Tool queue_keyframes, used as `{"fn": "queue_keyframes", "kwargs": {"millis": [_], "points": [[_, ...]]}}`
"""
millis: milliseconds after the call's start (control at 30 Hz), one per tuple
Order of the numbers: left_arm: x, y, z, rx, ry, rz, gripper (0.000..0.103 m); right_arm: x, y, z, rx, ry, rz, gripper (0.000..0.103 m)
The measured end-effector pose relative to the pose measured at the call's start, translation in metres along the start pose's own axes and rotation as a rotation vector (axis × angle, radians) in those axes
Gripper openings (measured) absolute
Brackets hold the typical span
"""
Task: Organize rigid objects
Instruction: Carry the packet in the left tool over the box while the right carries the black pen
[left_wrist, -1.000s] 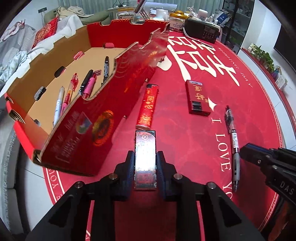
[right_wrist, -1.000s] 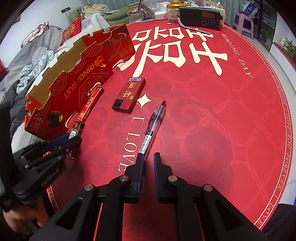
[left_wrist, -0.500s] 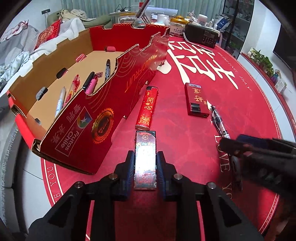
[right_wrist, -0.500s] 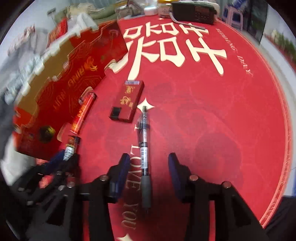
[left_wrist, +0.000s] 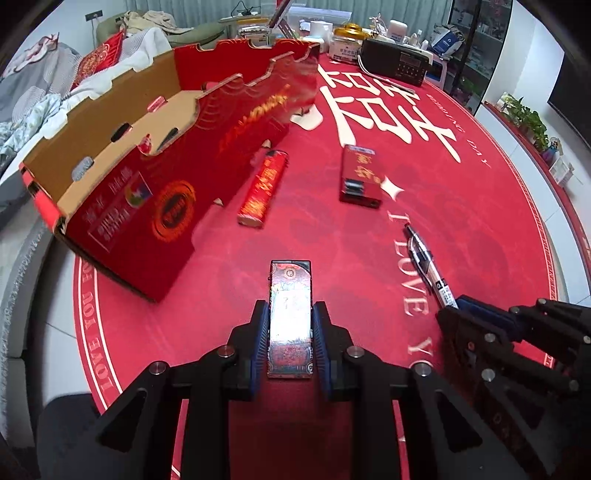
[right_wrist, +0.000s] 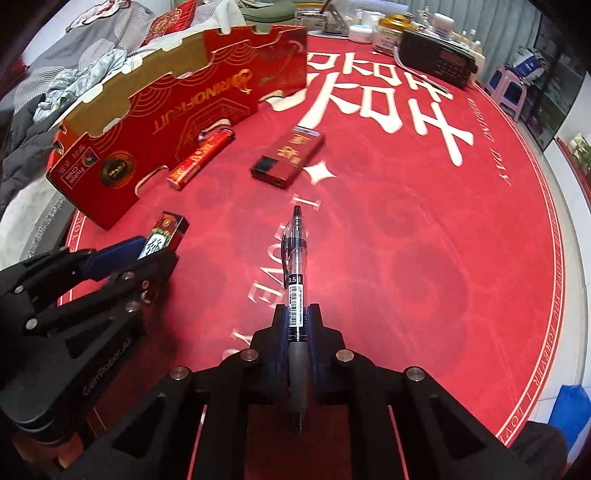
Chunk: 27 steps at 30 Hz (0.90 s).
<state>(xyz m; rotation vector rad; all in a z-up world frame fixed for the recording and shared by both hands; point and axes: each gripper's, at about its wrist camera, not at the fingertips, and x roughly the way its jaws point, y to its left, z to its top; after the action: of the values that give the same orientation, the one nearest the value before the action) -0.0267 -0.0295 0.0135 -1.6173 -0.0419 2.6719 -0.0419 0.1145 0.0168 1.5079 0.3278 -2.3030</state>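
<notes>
Clear-barrelled black pen (right_wrist: 296, 273) clamped lengthwise between right hand-held gripper (right_wrist: 297, 325) pads

Two lighters (left_wrist: 290, 317) (left_wrist: 263, 188), one pen (right_wrist: 295, 273), one small red box (left_wrist: 360, 177), one cardboard tray (left_wrist: 110, 147), one radio (left_wrist: 395, 62).

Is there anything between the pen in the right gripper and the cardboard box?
Yes. The left gripper with its lighter sits on that line, and the box's near wall must be cleared. The pen is already clamped.
</notes>
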Motion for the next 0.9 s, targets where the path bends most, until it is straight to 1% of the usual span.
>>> {"fn": "queue_keyframes", "kwargs": {"millis": [100,200,367,800,867,900], "points": [[-0.002,-0.013,-0.005,0.013,0.017,0.009,0.025,-0.002,-0.008,-0.005,0.01,0.003,-0.011,0.011],[-0.003,-0.023,-0.008,0.04,0.017,0.02,0.025,-0.004,-0.008,-0.01,-0.006,-0.002,-0.016,0.011],[-0.003,-0.024,-0.009,0.037,0.011,0.022,0.025,-0.004,-0.01,-0.011,0.003,-0.009,-0.003,0.011],[-0.005,-0.025,-0.01,0.036,0.009,0.022,0.025,-0.005,-0.011,-0.011,0.01,-0.004,-0.004,0.011],[-0.005,-0.025,-0.01,0.034,0.015,0.022,0.025,-0.006,-0.011,-0.007,0.023,-0.001,0.02,0.011],[-0.005,-0.024,-0.008,0.031,0.027,0.021,0.025,-0.009,-0.01,-0.004,0.023,-0.013,0.022,0.011]]}}
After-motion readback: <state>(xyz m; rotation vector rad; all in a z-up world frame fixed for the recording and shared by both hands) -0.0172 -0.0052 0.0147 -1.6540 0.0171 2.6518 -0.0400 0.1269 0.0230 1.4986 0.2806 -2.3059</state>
